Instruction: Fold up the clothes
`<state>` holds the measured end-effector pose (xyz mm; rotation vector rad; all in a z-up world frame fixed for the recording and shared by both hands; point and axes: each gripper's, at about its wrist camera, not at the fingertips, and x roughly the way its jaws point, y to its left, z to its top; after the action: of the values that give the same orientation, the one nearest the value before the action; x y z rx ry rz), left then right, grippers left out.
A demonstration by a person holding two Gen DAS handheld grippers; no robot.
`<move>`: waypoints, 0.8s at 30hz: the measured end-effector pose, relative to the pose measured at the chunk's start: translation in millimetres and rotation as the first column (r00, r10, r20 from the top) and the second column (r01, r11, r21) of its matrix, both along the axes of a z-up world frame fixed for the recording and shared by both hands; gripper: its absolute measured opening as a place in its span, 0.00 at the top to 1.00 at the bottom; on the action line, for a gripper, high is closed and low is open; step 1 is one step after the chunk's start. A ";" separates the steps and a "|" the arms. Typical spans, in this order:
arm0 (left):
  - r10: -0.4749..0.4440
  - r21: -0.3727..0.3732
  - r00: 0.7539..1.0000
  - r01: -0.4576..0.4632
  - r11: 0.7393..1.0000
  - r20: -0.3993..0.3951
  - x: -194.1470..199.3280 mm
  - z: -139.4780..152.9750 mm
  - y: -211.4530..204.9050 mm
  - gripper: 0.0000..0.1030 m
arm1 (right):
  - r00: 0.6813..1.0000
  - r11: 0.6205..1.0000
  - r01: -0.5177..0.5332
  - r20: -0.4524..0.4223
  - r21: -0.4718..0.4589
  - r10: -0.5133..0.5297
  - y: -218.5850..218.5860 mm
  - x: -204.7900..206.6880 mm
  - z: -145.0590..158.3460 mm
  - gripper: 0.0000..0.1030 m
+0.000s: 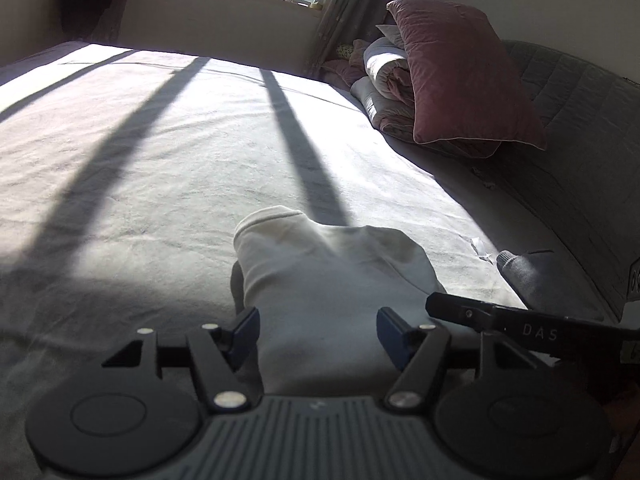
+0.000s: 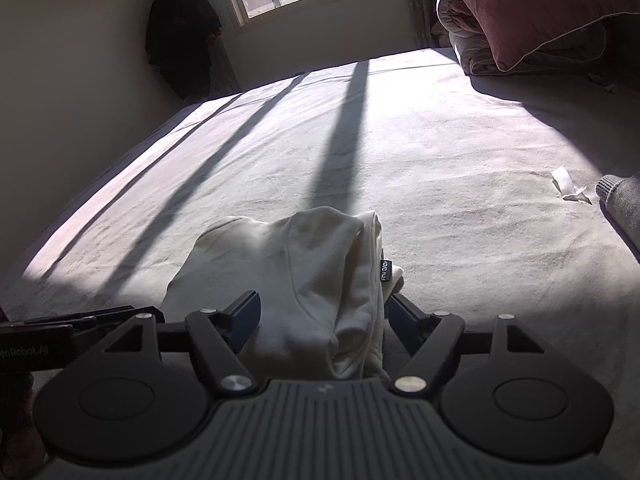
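Left wrist view: left gripper spread wide, blue pads astride the folded white garment on the bed, clamping nothing; right gripper likewise parted around the same bundle, loose edge with black label beside its right pad. Risk on pulling back: a pad snagging that edge and springing the fold open. Farther off, grey sleeve and paper scrap could get dragged in.

My left gripper stands spread over the white garment on the bed, pads clear of it. A pink pillow sits at the bed's far right corner.
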<state>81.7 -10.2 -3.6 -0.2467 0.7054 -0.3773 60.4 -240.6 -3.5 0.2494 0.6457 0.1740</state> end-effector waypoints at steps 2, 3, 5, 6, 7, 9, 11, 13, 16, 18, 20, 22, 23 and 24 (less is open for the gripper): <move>0.037 -0.058 0.999 -0.038 0.998 -0.027 2.2 -10.9 8.6 0.29 | 1.000 1.000 0.009 0.015 -0.023 -0.009 -1.1 -0.5 2.1 0.25; 0.040 -0.087 0.998 -0.043 0.995 -0.041 3.7 -16.4 10.9 0.29 | 0.999 0.999 0.021 0.029 -0.031 -0.020 -3.1 -1.6 4.1 0.25; 0.042 -0.135 0.996 -0.052 0.989 -0.074 7.5 -26.8 13.1 0.31 | 0.998 0.999 0.037 0.057 -0.017 -0.036 -10.1 -4.2 7.3 0.25; 0.045 -0.152 0.995 -0.058 0.987 -0.089 9.9 -29.7 12.6 0.32 | 0.997 0.999 0.043 0.071 -0.005 -0.042 -13.9 -5.7 8.6 0.25; 0.048 -0.168 0.994 -0.065 0.984 -0.102 12.3 -32.3 11.9 0.32 | 0.996 0.999 0.044 0.082 0.002 -0.044 -15.3 -6.1 9.6 0.25; 0.043 -0.208 0.991 -0.069 0.976 -0.125 15.1 -38.2 11.5 0.33 | 0.994 0.999 0.044 0.100 0.015 -0.046 -16.1 -6.0 11.6 0.27; 0.046 -0.253 0.986 -0.087 0.964 -0.163 16.8 -47.9 11.5 0.33 | 0.993 0.999 0.020 0.115 0.034 -0.023 -9.9 -3.3 13.6 0.43; 0.046 -0.259 0.987 -0.084 0.962 -0.152 15.2 -51.1 9.8 0.33 | 0.993 0.999 -0.021 0.115 0.034 0.017 1.2 1.7 16.4 0.50; 0.037 -0.252 0.990 -0.070 0.965 -0.136 15.3 -52.8 5.6 0.33 | 0.990 0.996 -0.086 0.108 -0.030 0.089 23.4 13.9 18.1 0.51; 0.032 -0.251 0.991 -0.064 0.966 -0.129 16.8 -53.8 5.4 0.33 | 0.988 0.989 -0.123 0.087 -0.085 0.131 39.7 28.6 13.3 0.55; 0.034 -0.251 0.991 -0.065 0.966 -0.126 17.9 -54.3 4.4 0.33 | 0.988 0.981 -0.130 0.064 -0.147 0.140 50.5 43.2 5.8 0.56; 0.038 -0.246 0.992 -0.067 0.967 -0.123 17.6 -54.1 2.7 0.33 | 0.991 0.970 -0.116 0.038 -0.212 0.127 55.0 56.0 -3.4 0.58; 0.039 -0.245 0.992 -0.068 0.967 -0.121 17.4 -54.0 1.9 0.33 | 0.993 0.963 -0.104 0.024 -0.249 0.114 54.2 61.7 -8.3 0.59; 0.038 -0.244 0.992 -0.066 0.967 -0.119 17.4 -53.9 1.1 0.33 | 0.995 0.958 -0.083 0.022 -0.276 0.093 49.5 65.4 -12.5 0.60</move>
<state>99.1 -9.1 -57.5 -0.5262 0.7623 -0.4035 125.8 -191.2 -16.0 -0.0505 0.6388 0.1713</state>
